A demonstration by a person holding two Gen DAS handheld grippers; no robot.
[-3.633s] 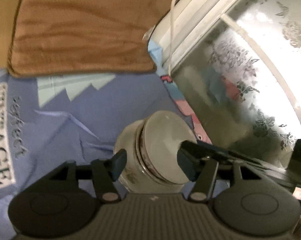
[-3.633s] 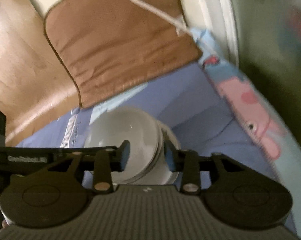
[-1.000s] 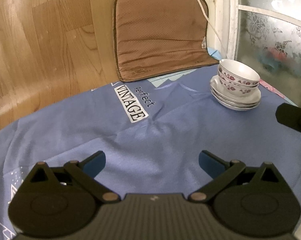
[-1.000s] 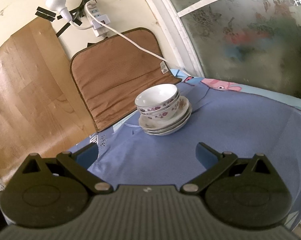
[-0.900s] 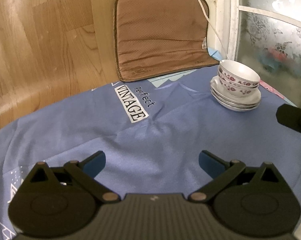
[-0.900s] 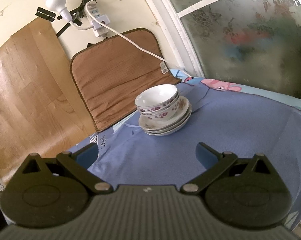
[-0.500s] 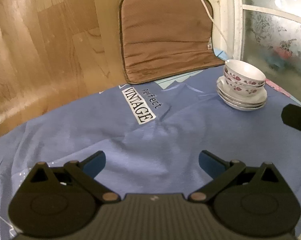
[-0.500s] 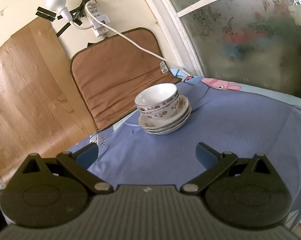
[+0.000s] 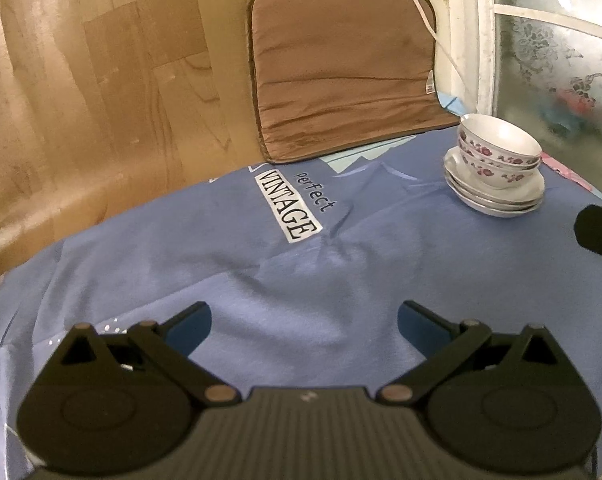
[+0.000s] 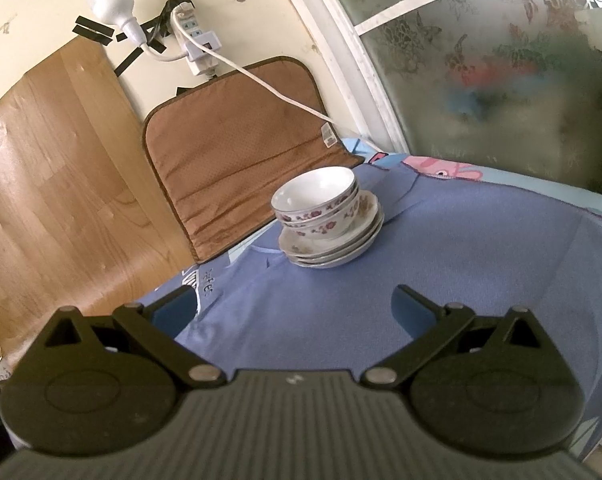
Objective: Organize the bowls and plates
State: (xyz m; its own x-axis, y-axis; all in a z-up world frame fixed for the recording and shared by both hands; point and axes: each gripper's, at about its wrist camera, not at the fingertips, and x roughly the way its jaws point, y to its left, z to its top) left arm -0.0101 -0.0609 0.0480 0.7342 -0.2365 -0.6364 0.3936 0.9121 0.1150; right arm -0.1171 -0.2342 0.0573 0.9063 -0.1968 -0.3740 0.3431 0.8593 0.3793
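- The left gripper (image 9: 304, 326) spreads its fingers wide over the blue cloth (image 9: 261, 272), holding nothing.
- The right gripper (image 10: 293, 309) is likewise agape and empty.
- Well ahead, two flowered bowls (image 10: 317, 204) sit nested atop stacked plates (image 10: 333, 246) near the brown cushion (image 10: 241, 148) and frosted window (image 10: 501, 60).

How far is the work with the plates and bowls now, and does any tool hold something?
Stacking looks done: the bowls sit nested on the pile of plates on the blue cloth, near the brown cushion. Nothing is in hand: the left tool and the right tool are both open, empty and apart from the stack. No other loose dish shows in either view, so little or nothing seems left.
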